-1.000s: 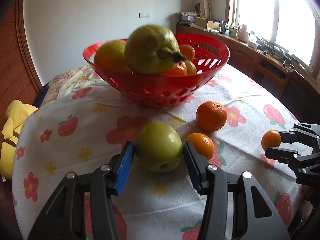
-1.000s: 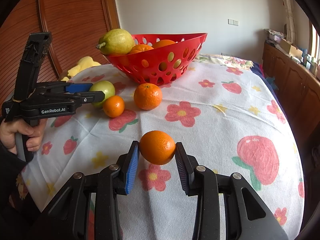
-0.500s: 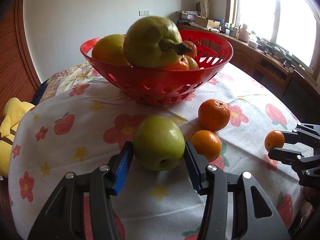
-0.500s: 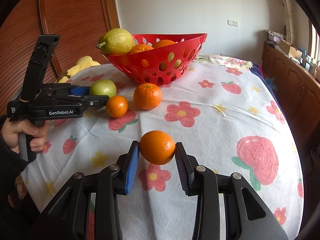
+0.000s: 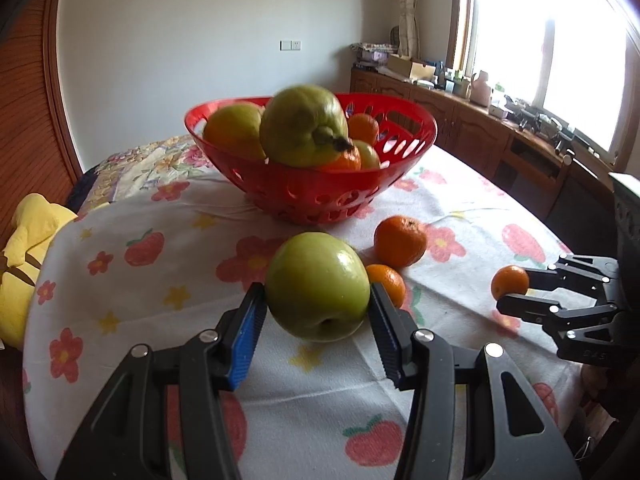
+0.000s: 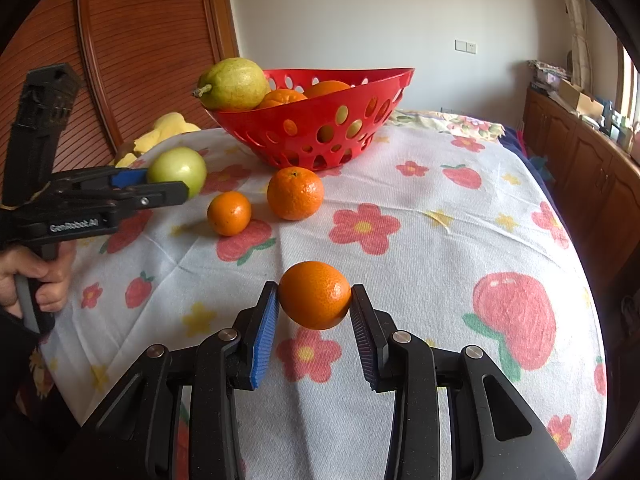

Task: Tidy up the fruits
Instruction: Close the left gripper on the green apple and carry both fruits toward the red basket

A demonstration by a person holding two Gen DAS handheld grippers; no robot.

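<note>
My left gripper (image 5: 318,312) is shut on a green apple (image 5: 318,286) and holds it above the tablecloth; the apple also shows in the right wrist view (image 6: 178,168). My right gripper (image 6: 314,310) is shut on an orange (image 6: 315,295), lifted off the cloth; this orange shows in the left wrist view (image 5: 510,281). A red basket (image 5: 320,196) holds a large green pear (image 5: 304,126), another yellow-green fruit and oranges. Two loose oranges, one large (image 6: 295,193) and one small (image 6: 229,213), lie in front of the basket (image 6: 320,136).
The table (image 6: 460,220) has a white cloth with flower and strawberry prints. A yellow soft toy (image 5: 24,240) sits off the left edge. Wooden cabinets (image 5: 500,140) under a window stand to the right. A wooden panel (image 6: 140,48) stands behind the table.
My left gripper has closed on the green apple and lifted it off the cloth. My right gripper still holds its orange, barely moved.
</note>
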